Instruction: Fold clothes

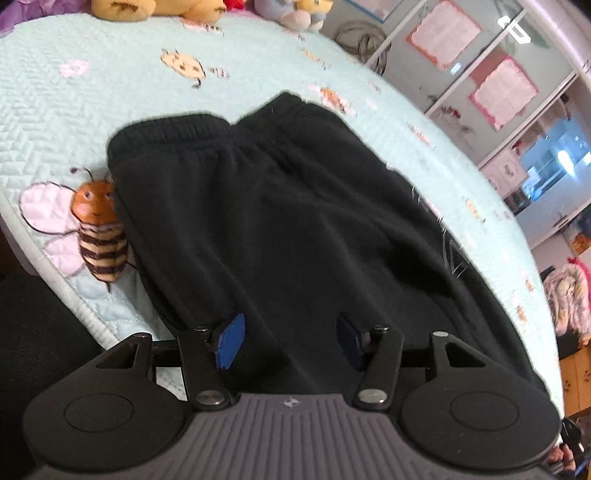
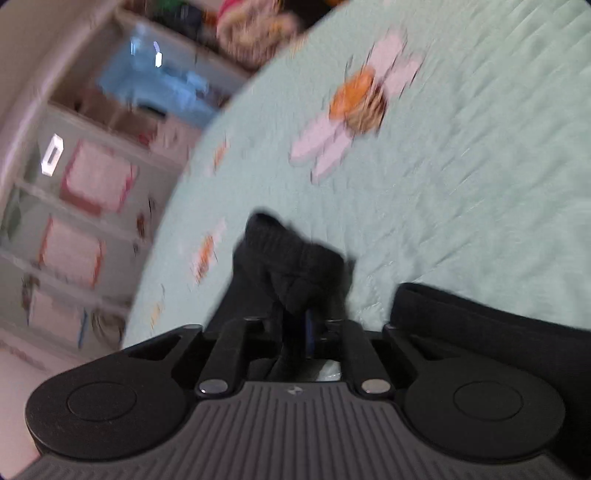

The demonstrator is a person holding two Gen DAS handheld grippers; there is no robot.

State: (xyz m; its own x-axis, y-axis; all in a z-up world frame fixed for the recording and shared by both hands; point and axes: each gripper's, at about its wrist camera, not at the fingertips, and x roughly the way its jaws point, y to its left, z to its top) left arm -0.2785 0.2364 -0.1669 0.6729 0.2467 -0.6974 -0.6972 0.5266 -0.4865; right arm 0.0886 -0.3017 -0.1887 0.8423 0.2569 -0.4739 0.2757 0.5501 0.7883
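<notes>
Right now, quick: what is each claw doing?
Left claw: open, holding nothing, above the black trousers.
Right claw: closed on a bunched fold of the black trousers.

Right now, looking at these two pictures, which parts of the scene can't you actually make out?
- Black sweatpants, left wrist view: the near end is hidden behind the open left gripper.
- Right gripper, right wrist view: shut on a bunched black cuff; motion blur hides how much fabric it pinches.
- Shelves, right wrist view: contents smeared by blur.
- Plush toys, left wrist view: cut off by the top edge.
</notes>
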